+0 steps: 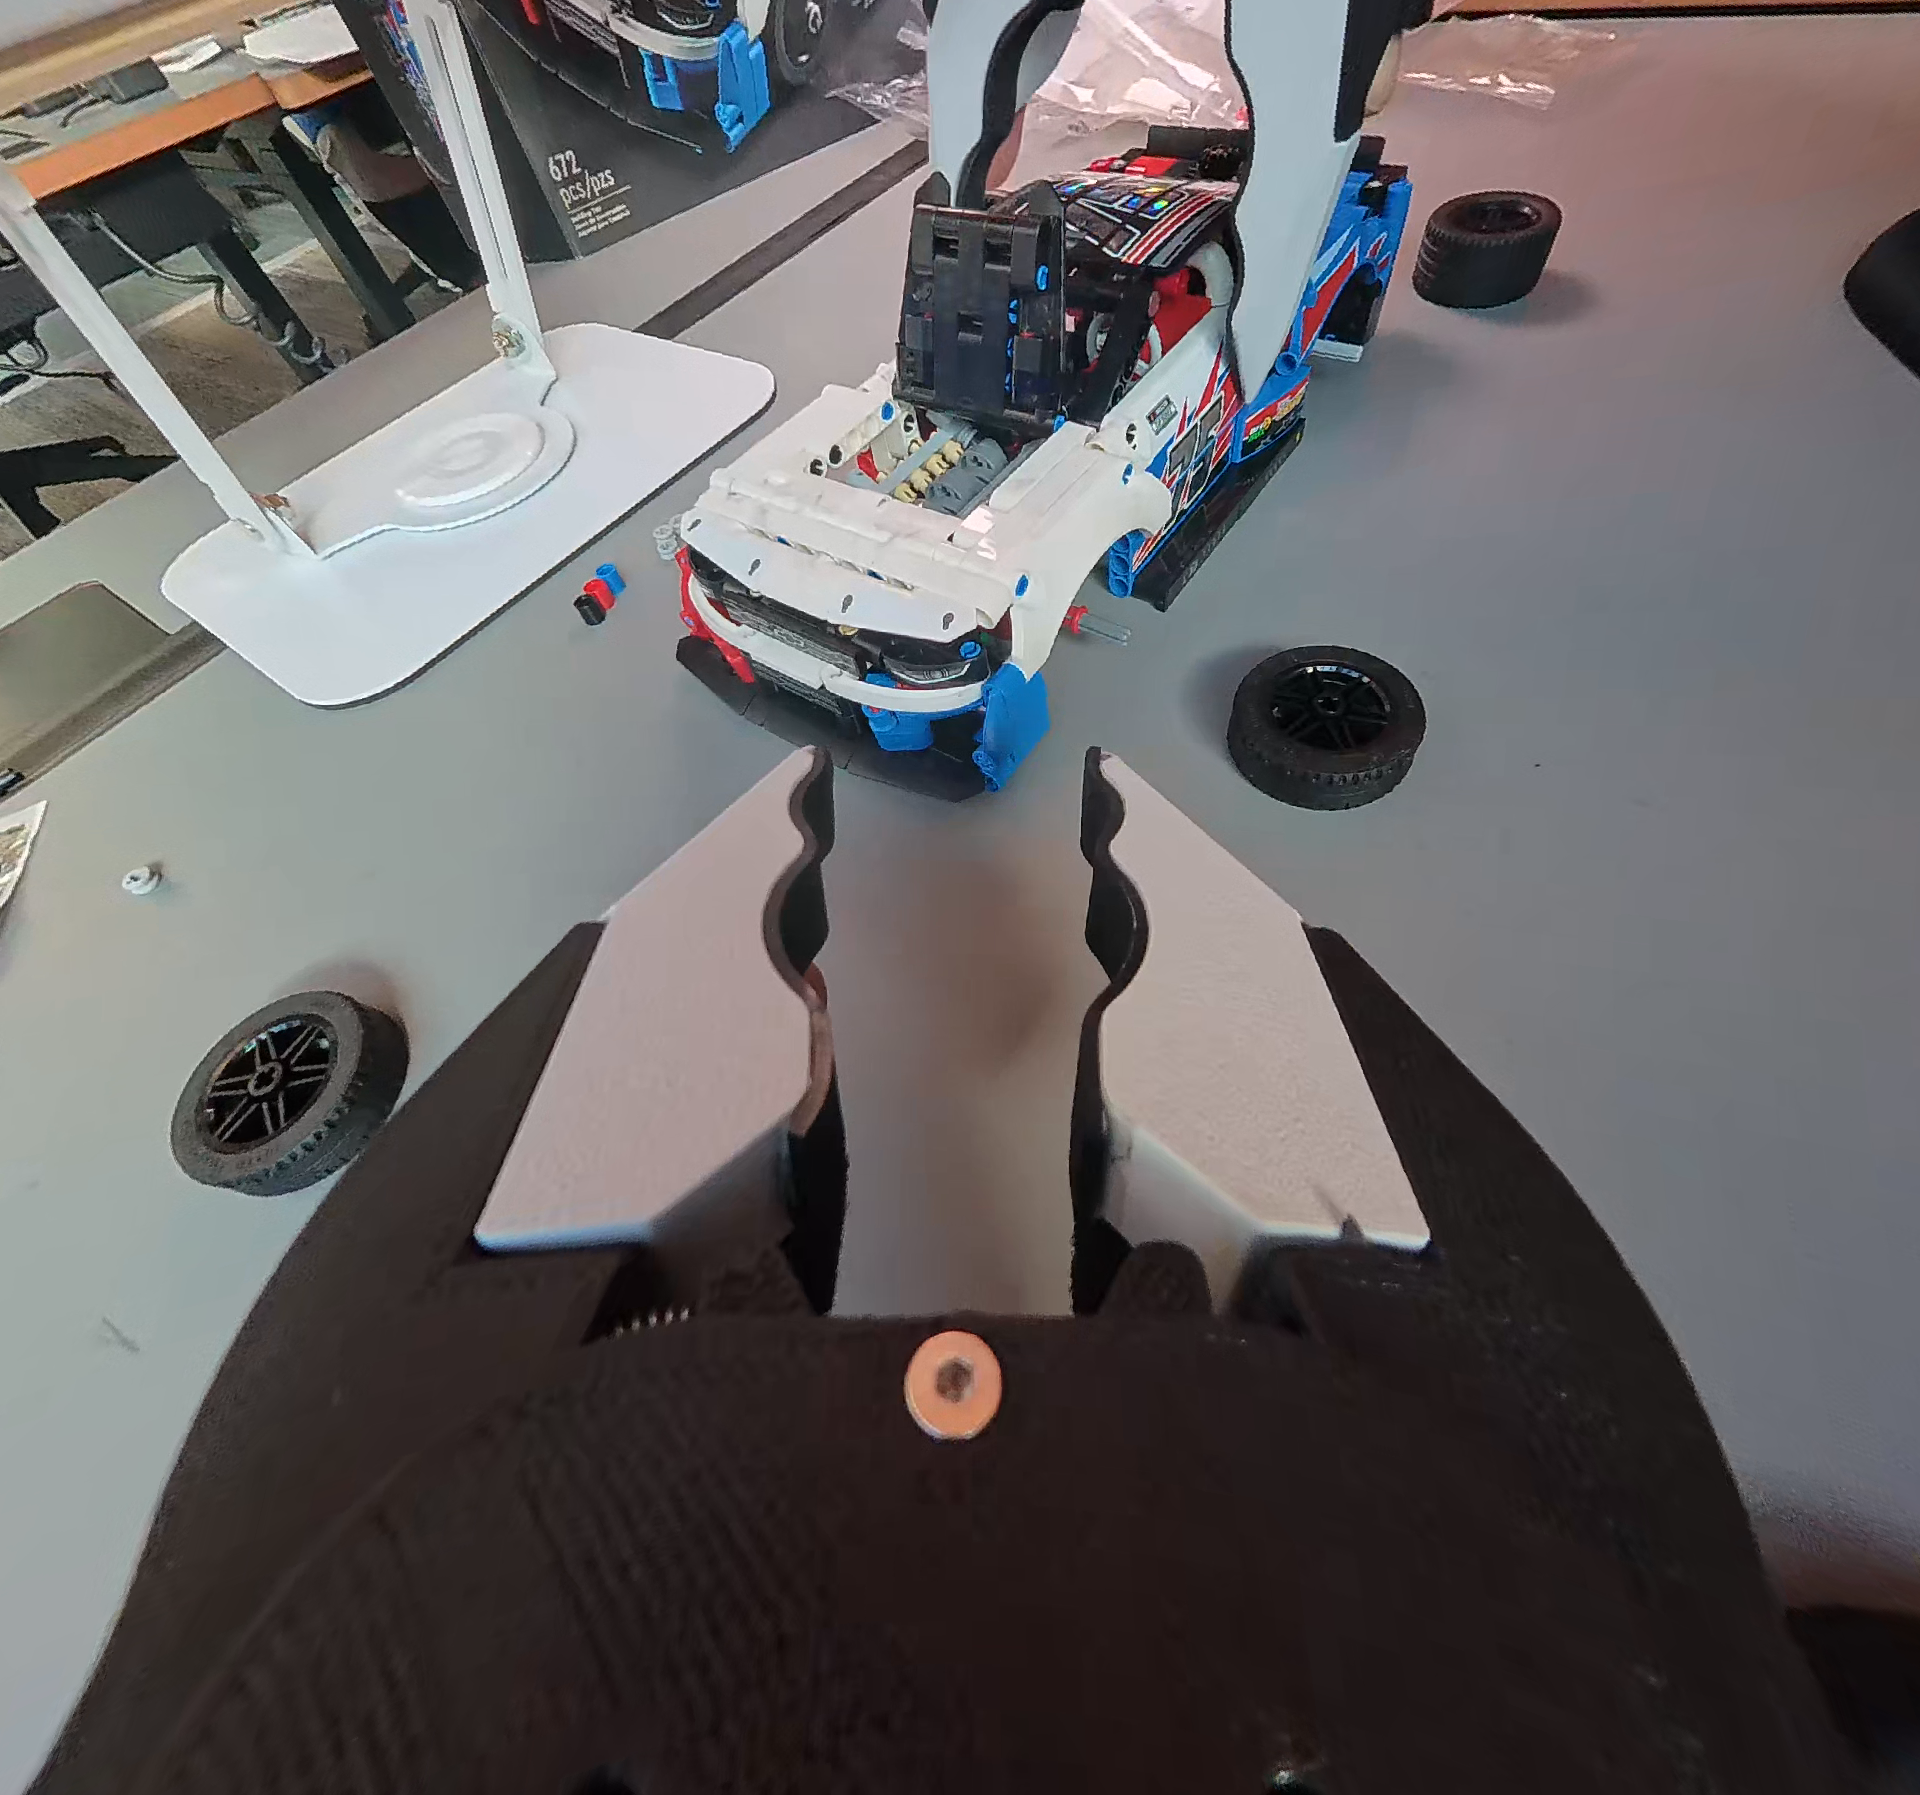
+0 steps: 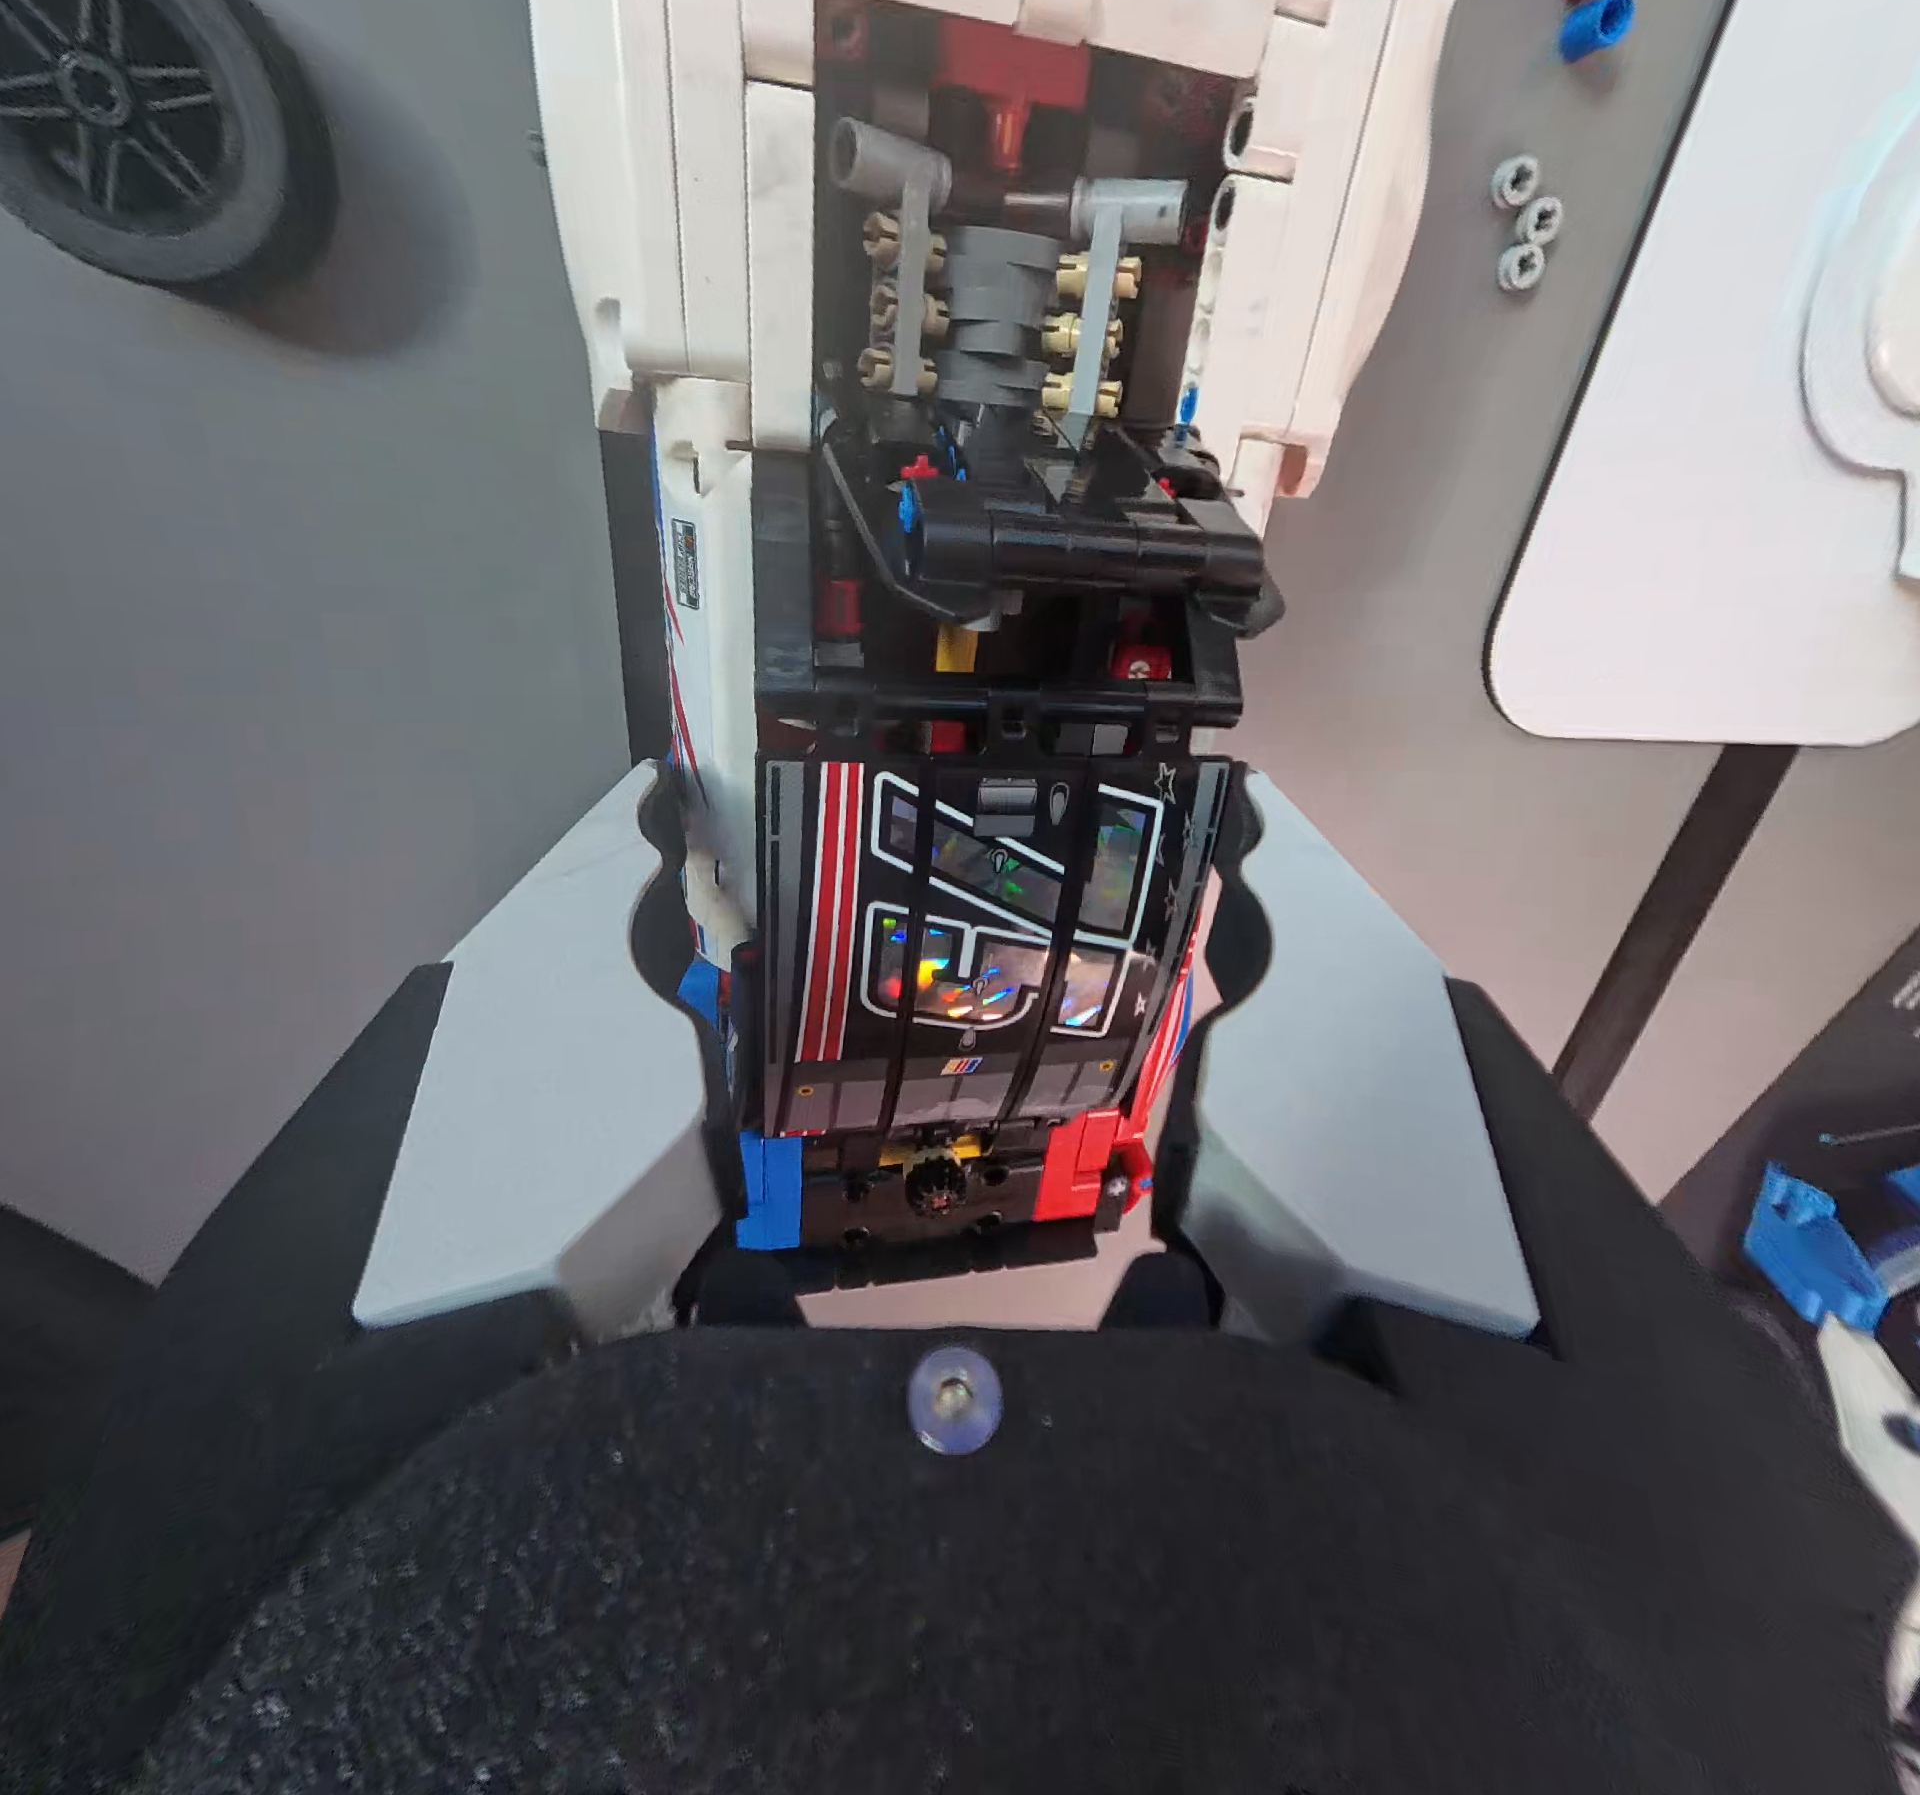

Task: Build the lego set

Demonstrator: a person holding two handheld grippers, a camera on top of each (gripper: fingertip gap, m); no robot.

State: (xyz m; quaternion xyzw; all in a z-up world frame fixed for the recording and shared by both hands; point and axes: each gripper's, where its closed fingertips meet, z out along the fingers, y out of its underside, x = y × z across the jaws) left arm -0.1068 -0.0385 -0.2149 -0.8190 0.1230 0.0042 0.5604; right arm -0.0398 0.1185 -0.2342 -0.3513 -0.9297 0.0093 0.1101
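Grey surface [image 1: 1558,550] carrying the white, blue and black lego car [image 1: 966,540], which stands near its middle with the black hood panel [image 1: 977,311] raised over the engine bay. My right tongs [image 2: 951,924] reach down over the car's roof, one finger on each flank; I cannot tell whether they grip it. My left tongs [image 1: 956,779] hover just before the car's nose, parted and empty. Loose wheels [image 1: 1325,727] lie apart around the car. White stand [image 1: 468,519] and set box [image 1: 644,83] behind.
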